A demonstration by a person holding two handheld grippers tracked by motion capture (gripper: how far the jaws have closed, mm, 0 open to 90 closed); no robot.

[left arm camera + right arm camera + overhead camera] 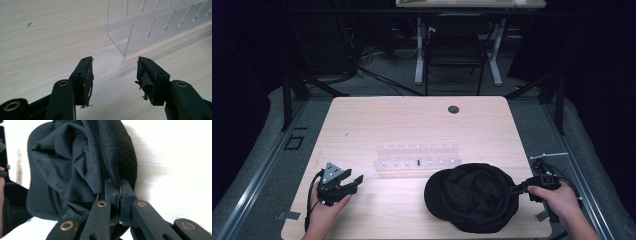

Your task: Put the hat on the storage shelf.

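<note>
Black fabric cap [472,196], upside down, lies at the right front of the light wood counter [412,120], just in front of a clear acrylic slotted rack [418,160]. Right gripper [515,189] has its fingers [112,192] clamped on the cap's rim. Left gripper [353,182] rests on the counter, fingers [85,75] apart, nothing between them. Risk: thin edge pinch, soft cloth could slip out when lifted, or the cap drags into the rack. No readable brand, label or writing.
</note>
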